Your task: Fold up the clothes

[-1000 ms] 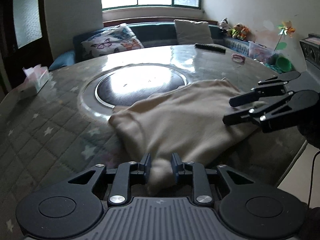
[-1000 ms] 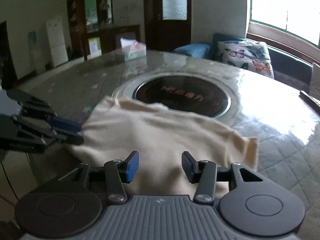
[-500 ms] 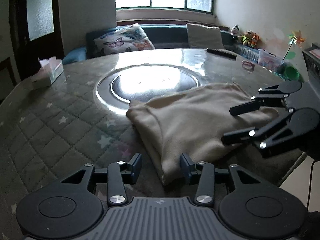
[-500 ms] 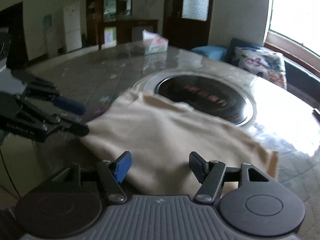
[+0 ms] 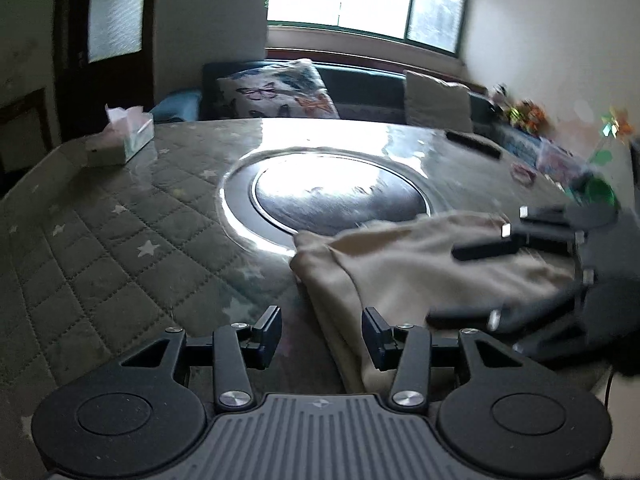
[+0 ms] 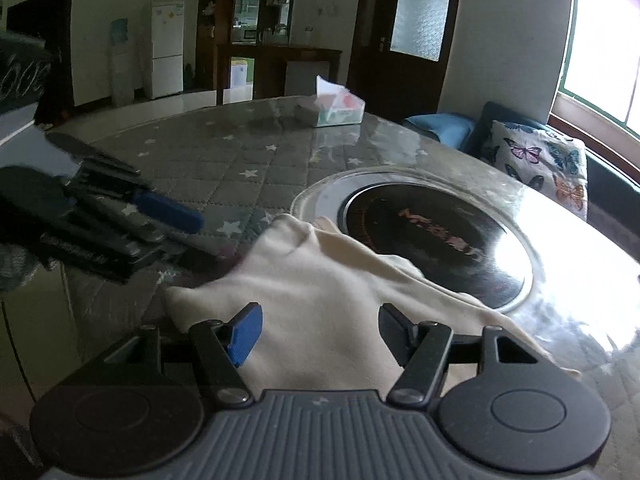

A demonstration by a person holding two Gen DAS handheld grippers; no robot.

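Pictured: cream garment (image 5: 420, 264) folded flat ahead of the wide-spread left gripper (image 5: 322, 334), its near edge between those jaws; right gripper (image 6: 320, 330) likewise agape above cloth, apparently let go.

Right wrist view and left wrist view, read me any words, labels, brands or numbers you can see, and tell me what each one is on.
No text can be read here.
Reddish lettering on the round black hotplate: blurred, unreadable.
Pale marking on the left gripper: too small and blurred.
Print on the tissue box: colours only, no legible words.
Left wrist view: no text visible.
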